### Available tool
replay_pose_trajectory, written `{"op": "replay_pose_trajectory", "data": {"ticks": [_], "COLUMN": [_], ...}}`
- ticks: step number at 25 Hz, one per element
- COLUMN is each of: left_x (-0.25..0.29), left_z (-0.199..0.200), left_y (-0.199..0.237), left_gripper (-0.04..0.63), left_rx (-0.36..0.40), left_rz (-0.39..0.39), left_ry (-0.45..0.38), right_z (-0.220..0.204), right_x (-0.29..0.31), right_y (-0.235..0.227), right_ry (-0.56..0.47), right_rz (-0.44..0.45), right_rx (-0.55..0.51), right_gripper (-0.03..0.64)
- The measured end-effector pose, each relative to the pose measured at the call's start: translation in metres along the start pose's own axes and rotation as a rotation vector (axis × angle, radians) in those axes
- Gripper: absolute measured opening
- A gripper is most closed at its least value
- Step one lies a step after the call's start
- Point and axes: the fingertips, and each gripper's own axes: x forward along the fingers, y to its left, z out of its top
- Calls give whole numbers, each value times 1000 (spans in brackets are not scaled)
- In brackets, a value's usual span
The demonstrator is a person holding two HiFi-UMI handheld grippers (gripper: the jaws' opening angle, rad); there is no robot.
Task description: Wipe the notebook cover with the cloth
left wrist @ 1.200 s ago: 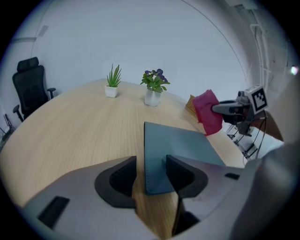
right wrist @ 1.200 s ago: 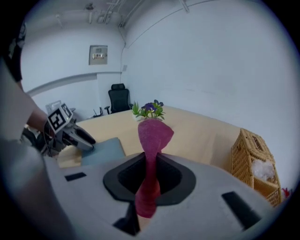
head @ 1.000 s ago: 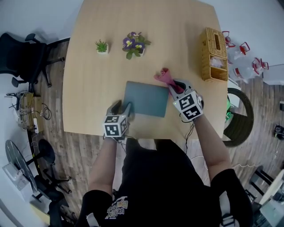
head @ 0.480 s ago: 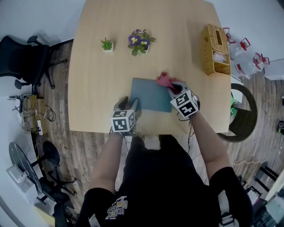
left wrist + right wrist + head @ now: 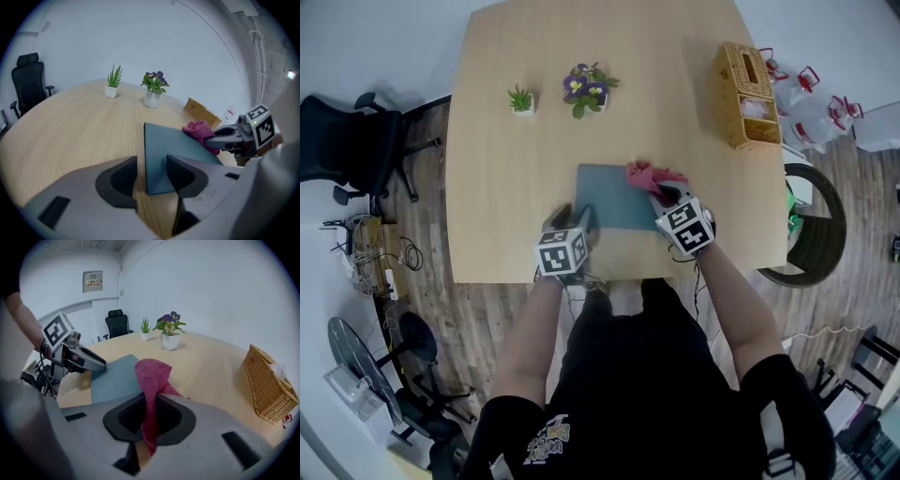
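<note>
- Where the table [image 5: 502, 187] meets the person at its near edge, the left gripper [image 5: 151, 173] has its jaws narrowly apart, clamping nothing. They straddle the near left corner of the notebook [image 5: 614, 199], one jaw over the cover and one over bare wood.
- The blue-grey notebook lies closed and flat, close to the middle of the near edge.
- At the notebook's right side, the right gripper [image 5: 149, 414] is clamped on the pink cloth [image 5: 153, 375], which bunches onto the cover's far right corner.
- Toward the far edge stand a small green plant [image 5: 519, 99] and a purple flower pot [image 5: 589, 90].
- A wicker basket [image 5: 741, 84] sits by the far right corner.
</note>
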Motion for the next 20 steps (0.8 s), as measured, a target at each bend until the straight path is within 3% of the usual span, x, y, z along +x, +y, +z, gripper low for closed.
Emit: {"op": "replay_pose_trajectory", "data": {"ticks": [20], "left_x": [-3], "left_z": [0], "left_y": [1], "left_gripper": [175], "left_rx": [-35], "left_rz": [-23], "left_ry": [17], "right_z": [-32], "right_x": [-30], "right_y": [73], "right_ry": [-28], "right_rz": [0], "right_rx": [123], "right_gripper": [57]}}
